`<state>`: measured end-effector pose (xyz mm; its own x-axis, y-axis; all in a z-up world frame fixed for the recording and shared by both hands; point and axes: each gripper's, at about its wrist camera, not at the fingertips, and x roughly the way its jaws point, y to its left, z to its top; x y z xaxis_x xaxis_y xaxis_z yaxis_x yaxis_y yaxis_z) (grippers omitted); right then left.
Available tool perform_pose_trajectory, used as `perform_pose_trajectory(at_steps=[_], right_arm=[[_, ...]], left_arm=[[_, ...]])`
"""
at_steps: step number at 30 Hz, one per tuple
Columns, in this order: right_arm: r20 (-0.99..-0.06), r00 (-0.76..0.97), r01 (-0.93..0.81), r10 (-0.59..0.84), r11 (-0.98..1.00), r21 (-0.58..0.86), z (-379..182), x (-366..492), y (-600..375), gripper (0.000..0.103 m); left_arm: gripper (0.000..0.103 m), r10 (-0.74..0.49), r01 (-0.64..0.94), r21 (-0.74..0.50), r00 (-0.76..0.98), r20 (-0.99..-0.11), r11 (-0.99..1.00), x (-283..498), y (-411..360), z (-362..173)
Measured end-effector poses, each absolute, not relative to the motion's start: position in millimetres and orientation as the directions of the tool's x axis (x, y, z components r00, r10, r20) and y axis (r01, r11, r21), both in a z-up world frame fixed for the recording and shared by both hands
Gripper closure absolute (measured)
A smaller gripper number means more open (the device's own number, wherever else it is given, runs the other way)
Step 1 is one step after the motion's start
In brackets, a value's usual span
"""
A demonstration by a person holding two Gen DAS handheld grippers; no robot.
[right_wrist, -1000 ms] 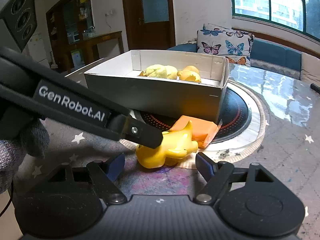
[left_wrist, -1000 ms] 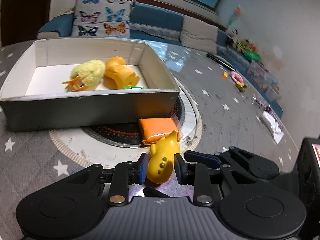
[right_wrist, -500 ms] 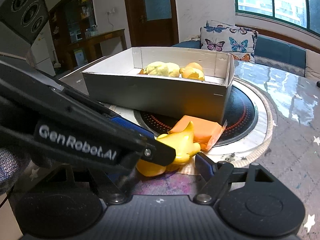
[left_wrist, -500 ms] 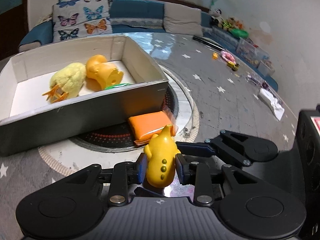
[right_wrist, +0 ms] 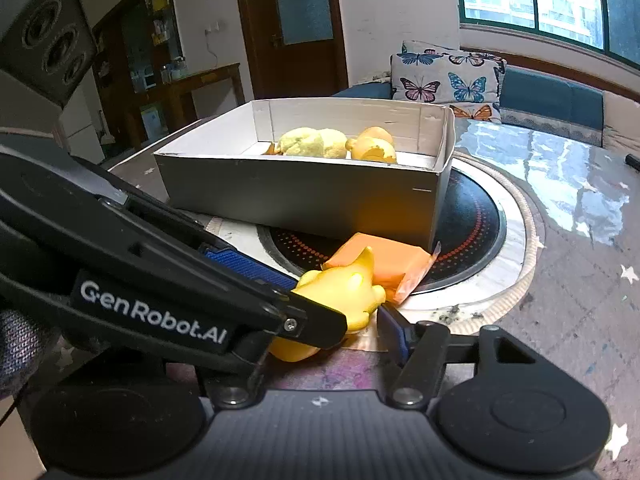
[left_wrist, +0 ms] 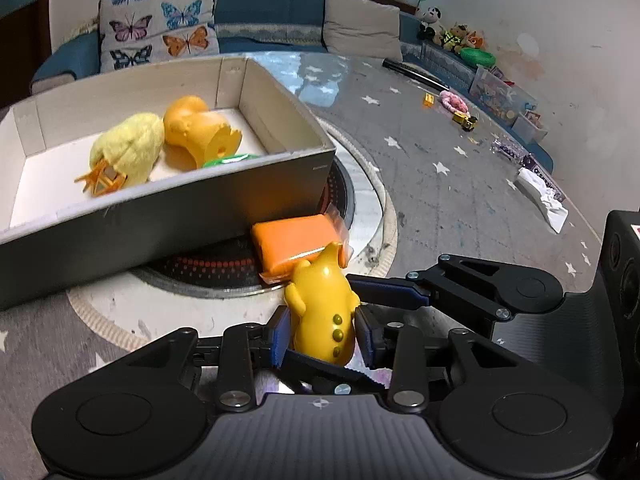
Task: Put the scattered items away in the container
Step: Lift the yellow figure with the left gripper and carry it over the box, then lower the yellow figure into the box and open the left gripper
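Left wrist view: left gripper (left_wrist: pixel 322 334) clamped on glossy yellow plastic duck toy (left_wrist: pixel 323 312) at lower centre; right gripper (left_wrist: pixel 400 294) jaws apart. Grey cardboard box (left_wrist: pixel 160 216) holds two toys (orange wrapped block (left_wrist: pixel 294 240) left outside).

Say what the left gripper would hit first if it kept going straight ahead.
The left gripper, shut on the yellow toy, would likely push the toy into the orange packet first; the box sits behind it.

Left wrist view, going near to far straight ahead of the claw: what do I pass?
Left claw shut on the yellow toy → orange packet → box near wall → sofa.
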<state>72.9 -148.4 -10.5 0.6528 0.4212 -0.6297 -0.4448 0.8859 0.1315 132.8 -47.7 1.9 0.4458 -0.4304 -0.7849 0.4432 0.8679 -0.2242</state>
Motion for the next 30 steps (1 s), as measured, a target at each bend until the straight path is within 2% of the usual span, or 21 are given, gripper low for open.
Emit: perform_pose_trajectory(at_steps=[9, 17, 30], right_arm=[[-0.625, 0.651, -0.481, 0.430, 0.871, 0.098, -10, 69, -134, 0.046], [-0.613, 0.656, -0.498, 0.440, 0.863, 0.087, -2, 69, -131, 0.047], [-0.489, 0.733, -0.554, 0.474, 0.832, -0.023, 51, 104, -104, 0.047]], left_arm=[[0.066, -0.381, 0.409, -0.192, 0.450, -0.808, 0.892, 133, -44, 1], [0.067, -0.393, 0.382, -0.213, 0.490, -0.778, 0.899, 127, -34, 8], [0.067, -0.355, 0.357, -0.145, 0.641, -0.681, 0.923, 157, -14, 69]])
